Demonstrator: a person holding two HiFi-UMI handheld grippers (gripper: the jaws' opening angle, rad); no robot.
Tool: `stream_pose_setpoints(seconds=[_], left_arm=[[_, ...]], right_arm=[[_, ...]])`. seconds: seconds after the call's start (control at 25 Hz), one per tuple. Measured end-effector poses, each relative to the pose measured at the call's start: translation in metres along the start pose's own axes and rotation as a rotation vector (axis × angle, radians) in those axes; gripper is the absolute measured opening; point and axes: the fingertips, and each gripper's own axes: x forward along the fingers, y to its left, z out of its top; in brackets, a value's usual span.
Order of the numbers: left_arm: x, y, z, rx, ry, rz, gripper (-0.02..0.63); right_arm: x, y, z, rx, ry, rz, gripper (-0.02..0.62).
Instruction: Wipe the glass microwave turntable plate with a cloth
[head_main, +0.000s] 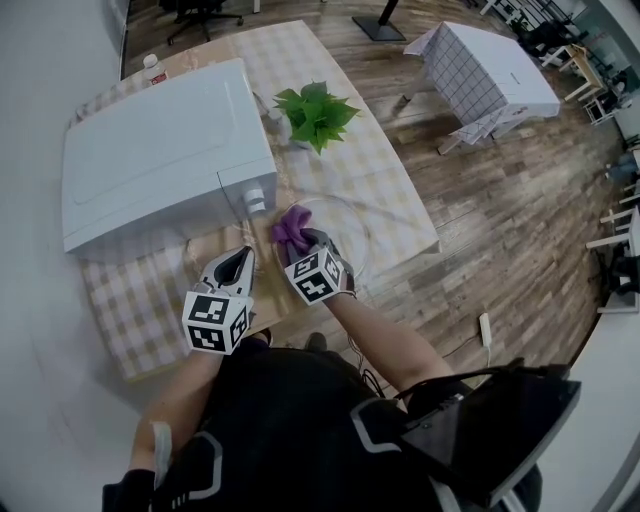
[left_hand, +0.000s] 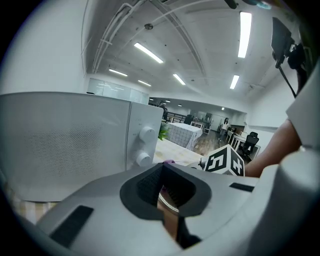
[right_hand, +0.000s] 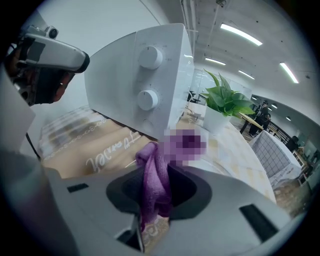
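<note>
Glass plate (head_main: 352, 235) is laid flat on the checked surface (head_main: 395, 185), near the front corner of the microwave (head_main: 160, 150). Purple cloth (head_main: 290, 226) is clenched in the right gripper (head_main: 303, 244) and held over the plate's left edge. Left gripper (head_main: 240, 258) is held just beside the plate, jaws closed together with nothing held. Potted plant (head_main: 315, 115) is noted behind the plate.

Lighting: bright and even, from ceiling strip lights (left_hand: 245, 35); shadows soft.
Glare: faint rim glints on the glass turntable plate (head_main: 357, 238).
Distortion: strong fisheye, dark vignetted corners, all views.
Focus: left gripper (left_hand: 163, 189) and right gripper (right_hand: 155, 201) bodies soft up close; purple cloth (right_hand: 152, 175) sharp, mosaic patch above.
</note>
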Motion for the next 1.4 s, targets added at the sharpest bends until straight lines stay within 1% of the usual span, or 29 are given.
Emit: stream_pose_setpoints(seconds=[0.16, 0.36, 0.68, 0.88, 1.4], left_arm=[[0.000, -0.007, 0.000, 0.007, -0.003, -0.002, 0.003], [0.001, -0.014, -0.002, -0.001, -0.008, 0.004, 0.003], [-0.001, -0.035, -0.005, 0.011, -0.008, 0.004, 0.003], [-0.005, -0.045, -0.009, 0.002, -0.016, 0.027, 0.003], [-0.024, -0.082, -0.019, 0.010, -0.025, 0.080, 0.003]], right_arm=[[-0.008, 0.007, -0.008, -0.014, 0.001, 0.013, 0.098], [-0.020, 0.020, -0.023, -0.070, 0.007, 0.032, 0.099], [-0.041, 0.033, -0.041, -0.075, 0.008, 0.066, 0.100], [-0.053, 0.042, -0.051, -0.071, -0.001, 0.101, 0.100], [-0.079, 0.048, -0.075, -0.090, -0.022, 0.149, 0.100]])
